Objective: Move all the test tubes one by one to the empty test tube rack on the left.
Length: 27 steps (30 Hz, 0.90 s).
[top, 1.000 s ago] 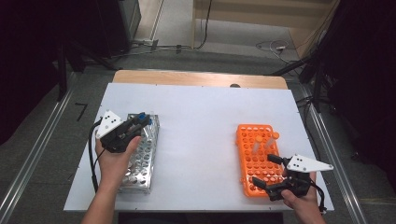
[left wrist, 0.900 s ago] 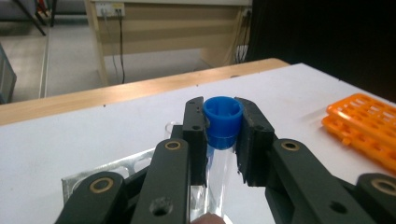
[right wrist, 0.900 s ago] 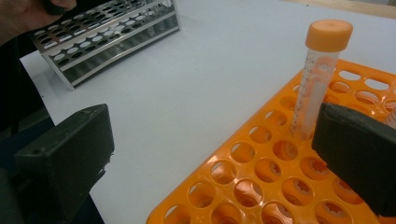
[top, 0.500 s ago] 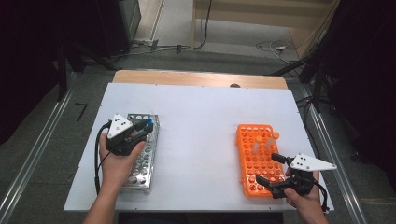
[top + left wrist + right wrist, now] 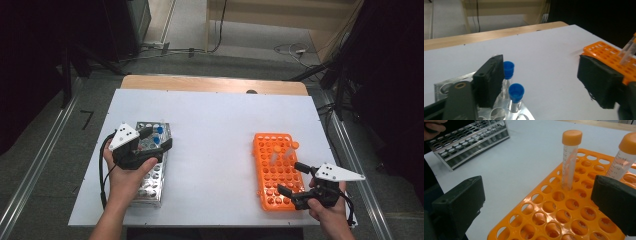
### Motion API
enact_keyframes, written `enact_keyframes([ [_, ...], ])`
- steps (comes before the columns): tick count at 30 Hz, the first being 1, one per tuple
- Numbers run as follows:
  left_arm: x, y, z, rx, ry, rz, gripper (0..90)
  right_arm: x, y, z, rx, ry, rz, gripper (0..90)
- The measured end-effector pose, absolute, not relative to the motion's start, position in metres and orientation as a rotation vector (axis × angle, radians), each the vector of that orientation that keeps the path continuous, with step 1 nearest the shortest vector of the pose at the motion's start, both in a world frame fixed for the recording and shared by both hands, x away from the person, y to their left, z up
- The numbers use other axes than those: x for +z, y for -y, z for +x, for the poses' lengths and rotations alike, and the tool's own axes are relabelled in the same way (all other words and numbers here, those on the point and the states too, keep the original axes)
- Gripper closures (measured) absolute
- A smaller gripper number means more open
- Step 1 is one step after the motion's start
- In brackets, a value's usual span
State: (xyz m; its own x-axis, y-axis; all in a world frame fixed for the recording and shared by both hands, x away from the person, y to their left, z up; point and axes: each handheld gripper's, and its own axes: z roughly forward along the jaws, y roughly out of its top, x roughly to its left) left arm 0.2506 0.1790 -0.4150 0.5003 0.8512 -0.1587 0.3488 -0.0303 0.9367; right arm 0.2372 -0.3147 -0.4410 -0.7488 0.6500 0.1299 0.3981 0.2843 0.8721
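Two racks on the white desk (image 5: 215, 135), a hand-held gripper over each.

We find the metal rack (image 5: 150, 165) near the desk's left edge, with two blue-capped tubes (image 5: 516, 96) standing in its far holes. The left gripper (image 5: 159, 138) hangs over that far end, jaws spread wide, one jaw just beside the tubes and gripping nothing. We find the orange rack (image 5: 275, 170) near the right edge, holding two orange-capped tubes (image 5: 571, 157) upright toward its far end. The right gripper (image 5: 292, 177) sits over the rack's near right corner, jaws parted and empty, with the tubes beyond its tips.
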Motion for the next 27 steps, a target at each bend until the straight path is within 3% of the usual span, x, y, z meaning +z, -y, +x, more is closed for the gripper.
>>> enact_keyframes([
  [13,-0.411,-0.156,0.242,0.464,-0.965,1.636,0.4,-0.429,0.323,0.251,1.473,-2.234,1.018,0.0],
  [27,-0.415,-0.131,0.24,0.399,-0.91,1.678,0.0,-0.419,0.336,0.292,1.442,-2.154,1.138,0.0],
])
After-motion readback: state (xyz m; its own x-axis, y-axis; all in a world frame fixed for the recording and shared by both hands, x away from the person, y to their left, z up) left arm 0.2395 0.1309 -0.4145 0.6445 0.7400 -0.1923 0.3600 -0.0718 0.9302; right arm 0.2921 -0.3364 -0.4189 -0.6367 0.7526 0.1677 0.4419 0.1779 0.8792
